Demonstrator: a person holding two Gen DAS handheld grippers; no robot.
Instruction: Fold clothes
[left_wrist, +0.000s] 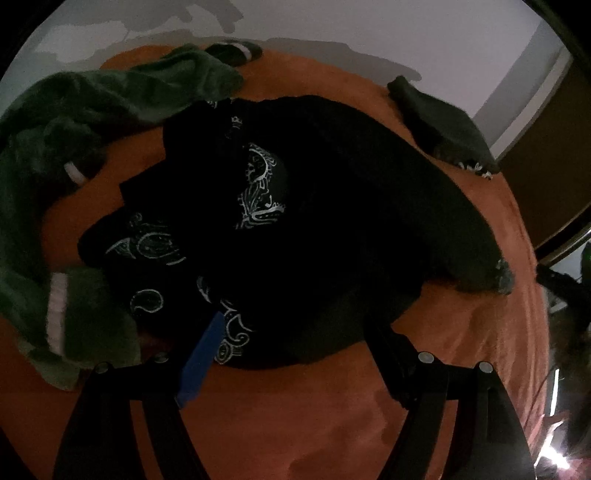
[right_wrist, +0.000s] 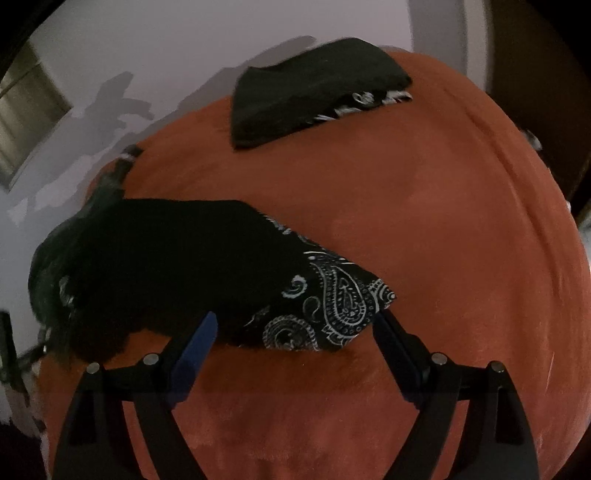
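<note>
A black garment with a white paisley print (left_wrist: 332, 206) lies crumpled on an orange bed cover (left_wrist: 332, 413). My left gripper (left_wrist: 295, 325) is open just above its near edge, and the cloth's hem lies between the blue-padded fingers (left_wrist: 207, 343) without being pinched. In the right wrist view the same black paisley garment (right_wrist: 177, 266) stretches leftward, its printed corner (right_wrist: 332, 306) pointing right. That corner lies between the wide-apart jaws of my open right gripper (right_wrist: 295, 321), and nothing is gripped.
A crumpled green garment (left_wrist: 74, 122) with white stripes lies left of the black one. A folded dark pile (right_wrist: 314, 88) sits at the far edge of the orange cover (right_wrist: 461, 221), against a pale wall (right_wrist: 184, 44). Bare orange cover stretches in front and to the right.
</note>
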